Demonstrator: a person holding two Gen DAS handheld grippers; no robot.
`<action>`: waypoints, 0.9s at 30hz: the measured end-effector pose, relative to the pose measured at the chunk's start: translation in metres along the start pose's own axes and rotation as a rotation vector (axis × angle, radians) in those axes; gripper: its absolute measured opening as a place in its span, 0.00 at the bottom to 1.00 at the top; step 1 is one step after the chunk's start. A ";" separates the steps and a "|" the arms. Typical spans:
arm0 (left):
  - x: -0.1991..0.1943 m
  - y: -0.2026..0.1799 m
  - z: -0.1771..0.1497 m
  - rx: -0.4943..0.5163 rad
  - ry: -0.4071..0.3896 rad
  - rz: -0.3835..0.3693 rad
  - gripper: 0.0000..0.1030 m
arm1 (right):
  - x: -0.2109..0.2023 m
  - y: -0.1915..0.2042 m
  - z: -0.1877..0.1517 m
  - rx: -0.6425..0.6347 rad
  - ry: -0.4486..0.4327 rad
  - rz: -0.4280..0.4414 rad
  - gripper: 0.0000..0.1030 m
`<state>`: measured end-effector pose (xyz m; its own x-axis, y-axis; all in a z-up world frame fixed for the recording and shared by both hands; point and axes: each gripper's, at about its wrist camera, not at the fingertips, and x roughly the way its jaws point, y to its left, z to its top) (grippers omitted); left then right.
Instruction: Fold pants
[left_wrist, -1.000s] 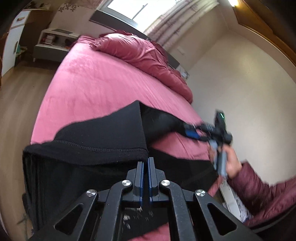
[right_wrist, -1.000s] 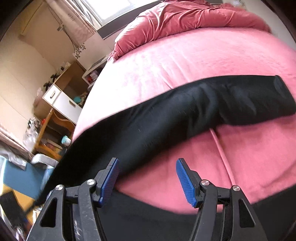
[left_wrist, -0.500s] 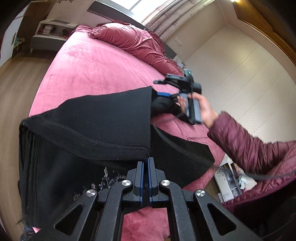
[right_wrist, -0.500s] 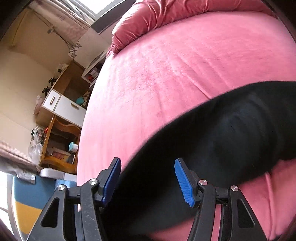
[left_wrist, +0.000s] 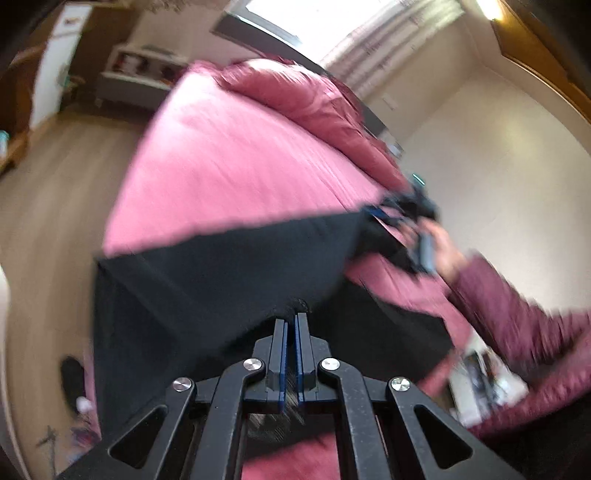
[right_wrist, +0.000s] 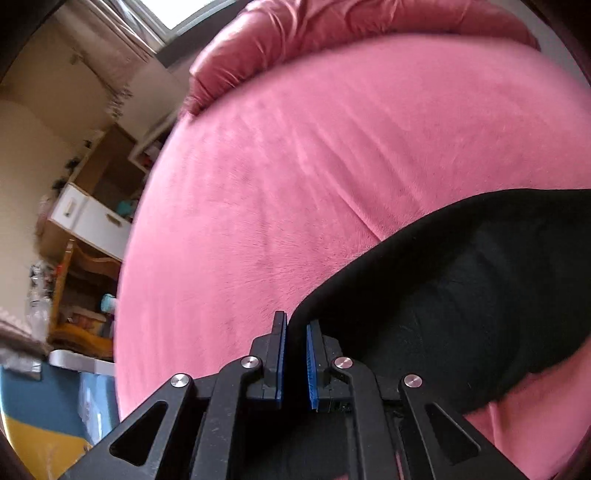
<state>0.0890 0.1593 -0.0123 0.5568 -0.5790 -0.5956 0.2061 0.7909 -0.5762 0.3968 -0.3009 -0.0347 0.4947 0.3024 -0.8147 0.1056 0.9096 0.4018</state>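
Both grippers — left gripper (left_wrist: 290, 321), right gripper (right_wrist: 294, 325) — are clamped on the black pants (left_wrist: 229, 266), raised over the bed (right_wrist: 332, 147). Keep the fabric taut; lay it edge-to-edge.
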 end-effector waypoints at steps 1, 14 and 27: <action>-0.003 0.004 0.014 -0.003 -0.033 0.025 0.03 | -0.012 0.001 -0.004 -0.018 -0.020 0.012 0.09; -0.039 0.037 0.119 -0.045 -0.271 0.167 0.03 | -0.139 0.006 -0.082 -0.149 -0.146 0.223 0.09; -0.050 0.058 0.015 -0.156 -0.149 0.201 0.03 | -0.152 -0.016 -0.243 -0.251 0.060 0.219 0.08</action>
<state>0.0851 0.2368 -0.0071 0.6882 -0.3689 -0.6247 -0.0402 0.8403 -0.5406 0.1102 -0.2928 -0.0186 0.4302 0.5078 -0.7464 -0.2170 0.8607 0.4605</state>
